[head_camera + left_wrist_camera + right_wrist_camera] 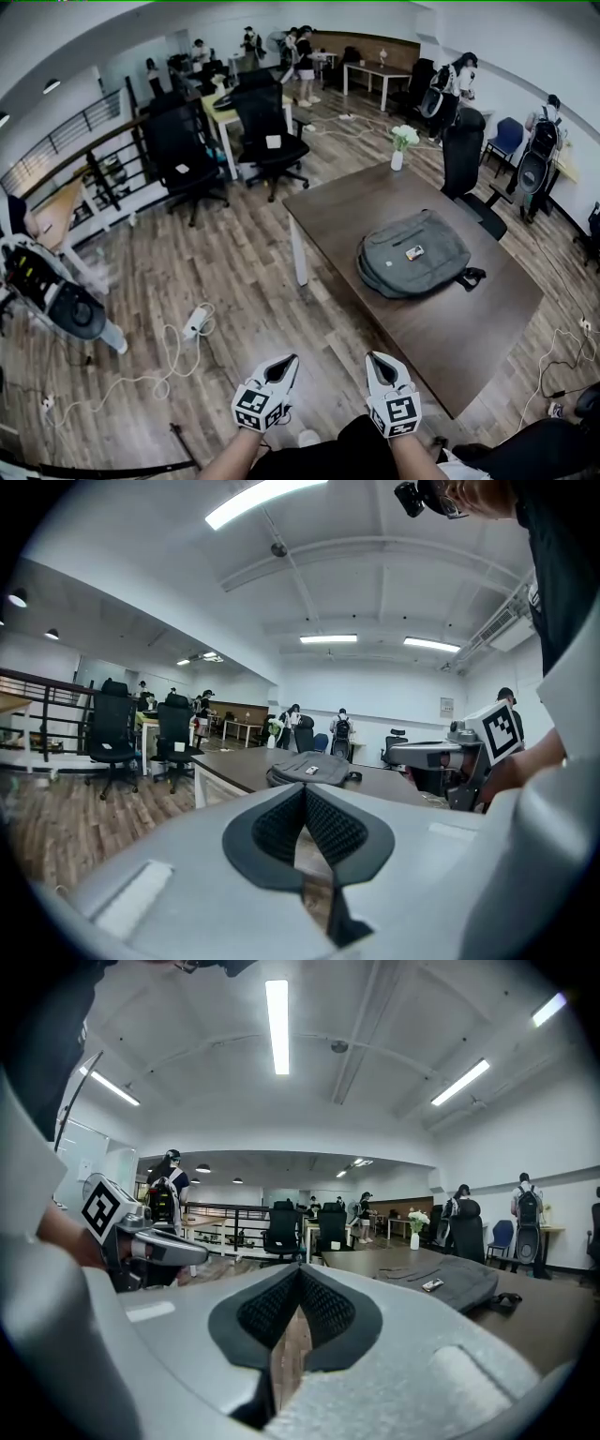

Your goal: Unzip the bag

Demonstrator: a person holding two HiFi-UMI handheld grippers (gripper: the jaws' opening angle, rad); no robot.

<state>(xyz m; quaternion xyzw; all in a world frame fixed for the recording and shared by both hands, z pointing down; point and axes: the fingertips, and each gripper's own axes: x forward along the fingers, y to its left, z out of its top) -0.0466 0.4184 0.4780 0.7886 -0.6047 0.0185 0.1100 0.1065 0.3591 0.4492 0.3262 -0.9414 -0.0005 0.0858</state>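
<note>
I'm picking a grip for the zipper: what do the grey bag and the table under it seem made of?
The grey bag looks like soft, matte woven fabric: it lies slumped and creased, without shine. The table has a dark brown top with faint grain and a low sheen, probably wood or wood-look laminate; which of the two, I cannot tell.

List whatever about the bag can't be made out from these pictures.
Zipper pull: too small on the backpack in the head view.
Zipper shut or open: both gripper views see the backpack edge-on and far off.
What the small light item on it is: too small in every view.
</note>
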